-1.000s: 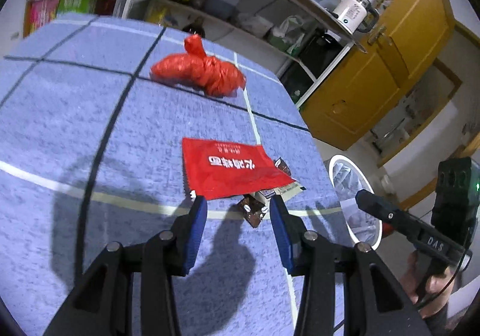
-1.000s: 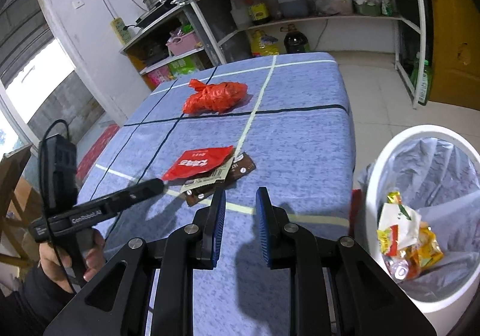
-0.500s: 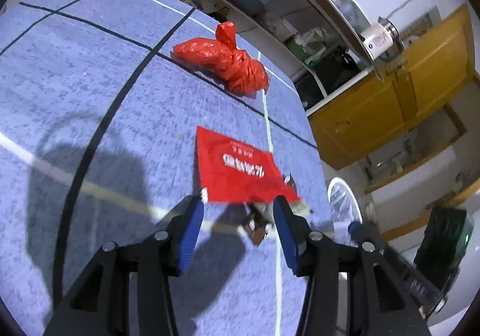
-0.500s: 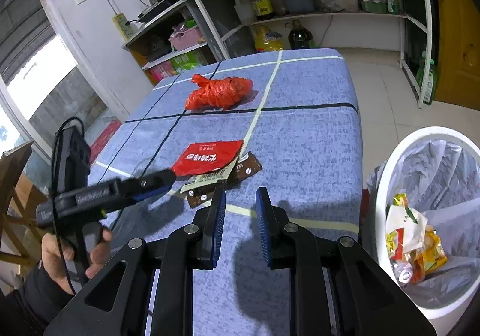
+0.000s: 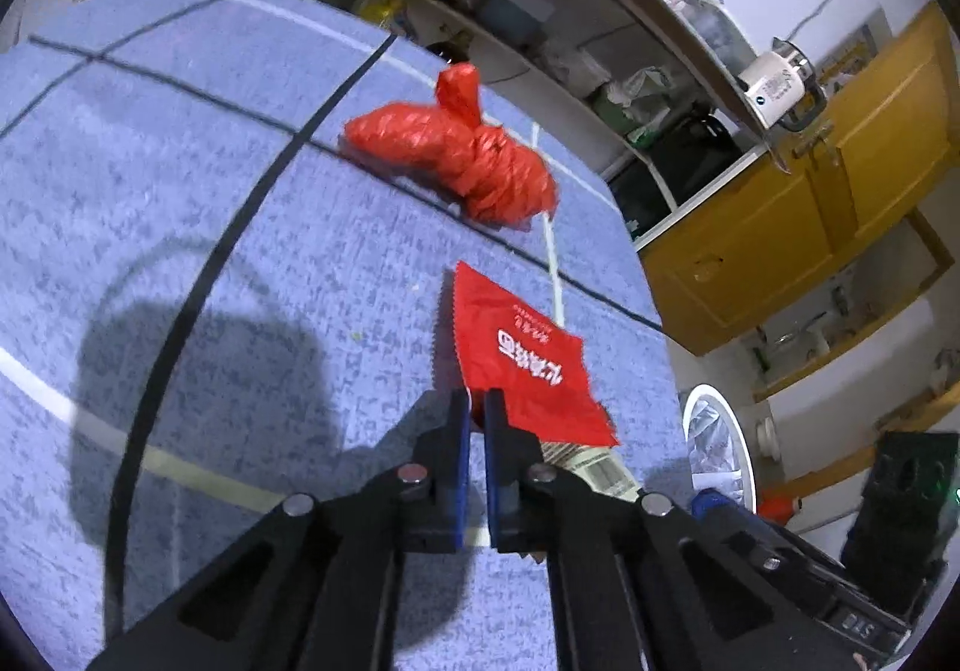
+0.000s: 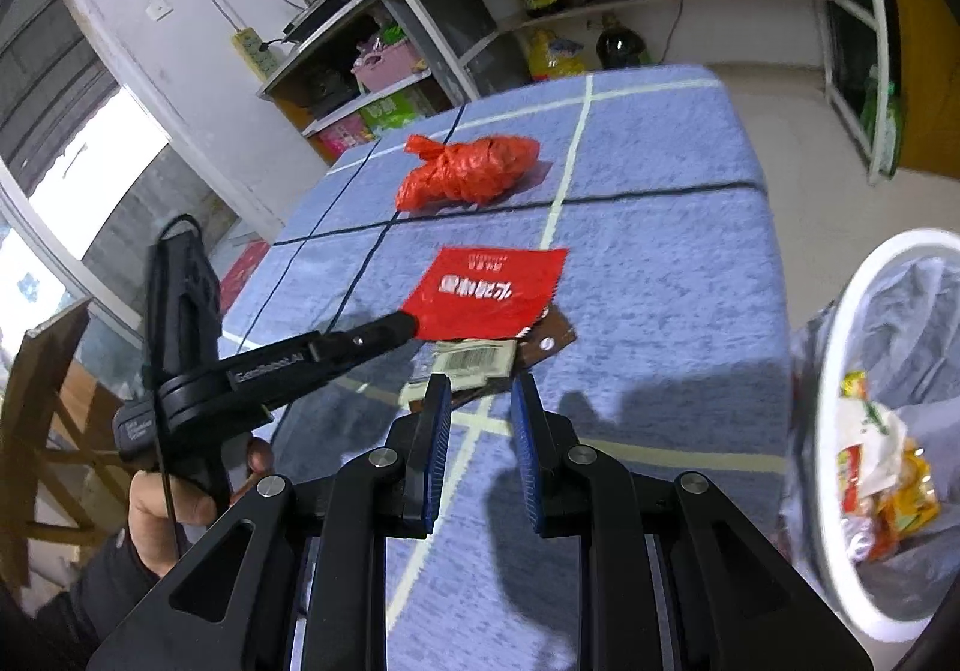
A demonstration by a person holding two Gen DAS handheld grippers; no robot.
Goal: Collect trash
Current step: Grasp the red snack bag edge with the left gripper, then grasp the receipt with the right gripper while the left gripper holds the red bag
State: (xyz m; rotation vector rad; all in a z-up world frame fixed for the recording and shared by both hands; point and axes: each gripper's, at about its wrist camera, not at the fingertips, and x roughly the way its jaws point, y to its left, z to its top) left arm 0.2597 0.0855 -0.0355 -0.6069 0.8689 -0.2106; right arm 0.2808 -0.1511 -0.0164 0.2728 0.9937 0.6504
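Observation:
A flat red packet [image 5: 522, 365] [image 6: 489, 290] lies on the blue checked tablecloth [image 6: 660, 263]. My left gripper [image 5: 477, 401] [image 6: 409, 324] is closing on the packet's near corner, which sits pinched between the blue pads. Under the packet lie a barcode wrapper [image 6: 474, 359] [image 5: 591, 467] and a brown wrapper [image 6: 549, 338]. Farther back rests a knotted red plastic bag [image 5: 450, 161] [image 6: 468, 170]. My right gripper [image 6: 480, 389] hovers just in front of the wrappers, jaws apart with nothing between them.
A white bin [image 6: 900, 245] [image 5: 690, 401] lined with a grey bag, holding several wrappers, stands on the floor off the table's right edge. Metal shelving [image 6: 540, 11] with bottles and boxes runs behind the table. A person's hand [image 6: 150, 509] holds the left gripper.
The left jaws went from wide apart to nearly together on the red packet's corner, after moving in toward it. The right gripper came closer to the wrappers, its gap unchanged.

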